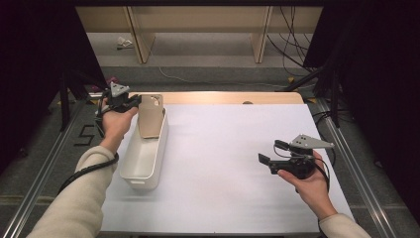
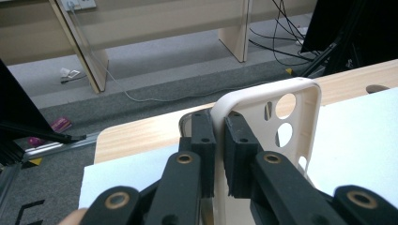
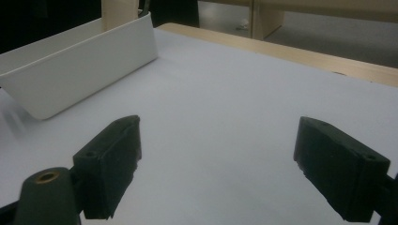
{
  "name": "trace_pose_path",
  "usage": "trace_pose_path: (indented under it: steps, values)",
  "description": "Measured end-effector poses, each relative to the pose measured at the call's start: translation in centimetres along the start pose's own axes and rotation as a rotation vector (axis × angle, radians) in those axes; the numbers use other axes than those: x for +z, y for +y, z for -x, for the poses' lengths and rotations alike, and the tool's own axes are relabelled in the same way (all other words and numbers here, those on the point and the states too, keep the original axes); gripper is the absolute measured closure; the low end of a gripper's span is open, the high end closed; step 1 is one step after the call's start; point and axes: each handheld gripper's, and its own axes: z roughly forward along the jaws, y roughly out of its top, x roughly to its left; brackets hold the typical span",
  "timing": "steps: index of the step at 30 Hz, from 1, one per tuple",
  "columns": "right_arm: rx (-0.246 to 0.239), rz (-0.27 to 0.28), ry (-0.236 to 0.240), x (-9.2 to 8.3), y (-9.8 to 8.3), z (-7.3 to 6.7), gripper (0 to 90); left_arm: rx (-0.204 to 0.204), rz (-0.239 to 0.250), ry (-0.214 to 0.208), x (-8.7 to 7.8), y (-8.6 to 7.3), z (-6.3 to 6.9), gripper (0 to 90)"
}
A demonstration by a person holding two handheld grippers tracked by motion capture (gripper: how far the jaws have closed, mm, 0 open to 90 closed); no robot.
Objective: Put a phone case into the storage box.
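White counter (image 1: 223, 163) carries one white bin (image 1: 145, 151). Left claw (image 2: 219, 140) clamps one beige phone case (image 2: 281, 117) upright over the bin's far end. Right claw (image 3: 218, 164) stands wide, holding nothing, well apart from the bin.

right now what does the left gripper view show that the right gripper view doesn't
Left gripper view: the left gripper with its jaws shut on the edge of a beige phone case, round camera holes visible, plus the grey floor and cables behind the table.

Right gripper view: the right gripper with its jaws wide apart and nothing between them, and the white bin seen from its side.

Both: the white table cover and the wooden table edge.
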Motion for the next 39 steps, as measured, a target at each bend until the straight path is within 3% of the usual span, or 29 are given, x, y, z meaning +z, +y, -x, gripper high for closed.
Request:
trace_pose_path:
  steps: [16,39]
  values:
    - [0.000,-0.001,0.001,0.04,0.00,0.01,16.2,-0.013,-0.029,-0.003,0.61,-0.35,-0.25,83.6]
    - [-0.002,-0.002,-0.001,0.10,0.00,-0.01,16.2,-0.041,-0.078,-0.025,-0.20,0.05,-0.30,84.1]
